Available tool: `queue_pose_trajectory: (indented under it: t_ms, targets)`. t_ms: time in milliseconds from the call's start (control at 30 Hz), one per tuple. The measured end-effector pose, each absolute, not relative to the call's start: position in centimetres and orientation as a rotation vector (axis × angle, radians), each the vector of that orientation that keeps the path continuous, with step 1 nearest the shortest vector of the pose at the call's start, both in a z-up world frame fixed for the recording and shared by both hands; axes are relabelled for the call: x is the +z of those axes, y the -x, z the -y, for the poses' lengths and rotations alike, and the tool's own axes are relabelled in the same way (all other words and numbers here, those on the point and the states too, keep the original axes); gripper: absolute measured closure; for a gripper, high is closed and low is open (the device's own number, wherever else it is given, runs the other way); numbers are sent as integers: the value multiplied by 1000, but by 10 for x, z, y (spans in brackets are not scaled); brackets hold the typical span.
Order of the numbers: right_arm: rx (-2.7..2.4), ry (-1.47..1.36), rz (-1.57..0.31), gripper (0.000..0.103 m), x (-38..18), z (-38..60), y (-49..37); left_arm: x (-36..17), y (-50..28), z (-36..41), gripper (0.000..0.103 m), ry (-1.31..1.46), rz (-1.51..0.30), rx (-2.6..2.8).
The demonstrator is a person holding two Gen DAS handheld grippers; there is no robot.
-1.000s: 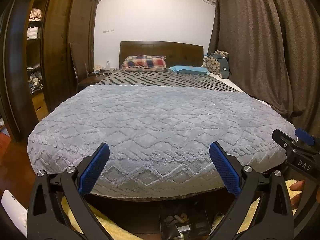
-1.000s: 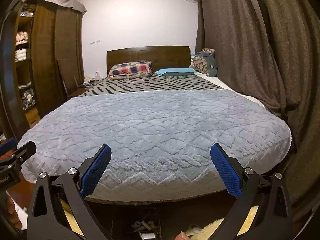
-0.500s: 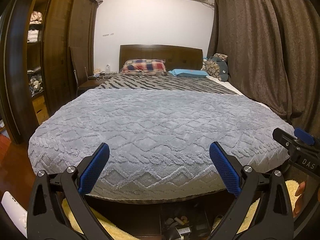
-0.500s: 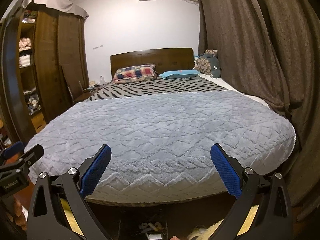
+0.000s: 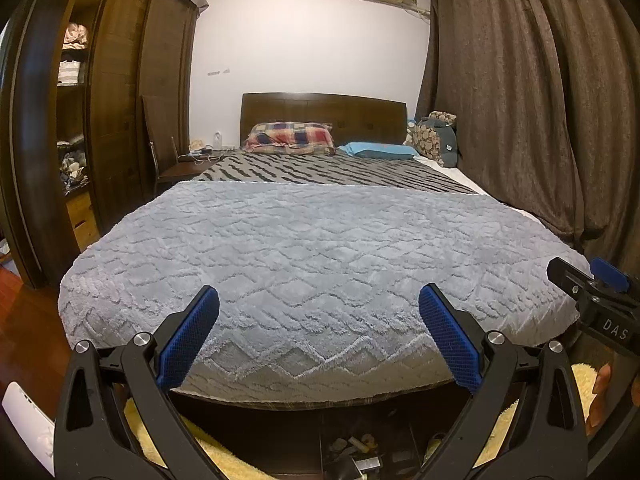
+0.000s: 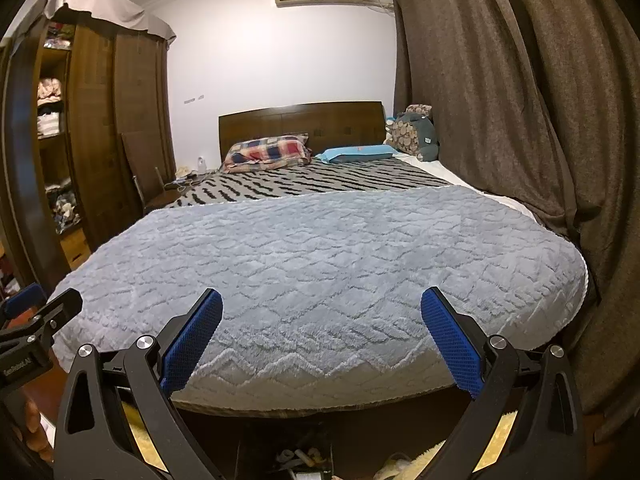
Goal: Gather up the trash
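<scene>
My left gripper [image 5: 319, 300] is open and empty, held at the foot of a bed with a grey blanket [image 5: 320, 248]. My right gripper [image 6: 322, 302] is open and empty beside it; it also shows at the right edge of the left wrist view [image 5: 588, 284]. Small bits of litter [image 5: 356, 446] lie on the floor under the bed's foot, low between the fingers, also in the right wrist view [image 6: 300, 458]. No trash shows on the blanket.
A dark wardrobe [image 5: 112, 120] stands on the left, brown curtains [image 5: 540, 100] on the right. Pillows [image 5: 290, 138] and a stuffed toy [image 5: 436, 140] lie at the headboard. A yellow rug [image 5: 224, 456] and a white object [image 5: 24, 420] lie on the floor.
Both cameras have tilted upward a little, so more wall and the air conditioner show. Both grippers stay open.
</scene>
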State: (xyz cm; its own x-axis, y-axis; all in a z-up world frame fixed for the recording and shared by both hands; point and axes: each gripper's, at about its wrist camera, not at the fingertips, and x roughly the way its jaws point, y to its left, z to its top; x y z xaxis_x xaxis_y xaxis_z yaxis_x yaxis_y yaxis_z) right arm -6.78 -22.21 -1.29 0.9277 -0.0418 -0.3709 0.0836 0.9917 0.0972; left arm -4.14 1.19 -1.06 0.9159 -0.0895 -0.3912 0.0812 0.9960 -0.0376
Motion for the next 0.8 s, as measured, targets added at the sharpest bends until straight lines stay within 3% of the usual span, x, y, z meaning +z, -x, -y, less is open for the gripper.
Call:
queue_pose_trajectory:
  t_ms: [800]
  targets:
    - [-61, -109, -364, 3, -11, 221, 68, -4, 44, -12, 8, 14, -388, -85]
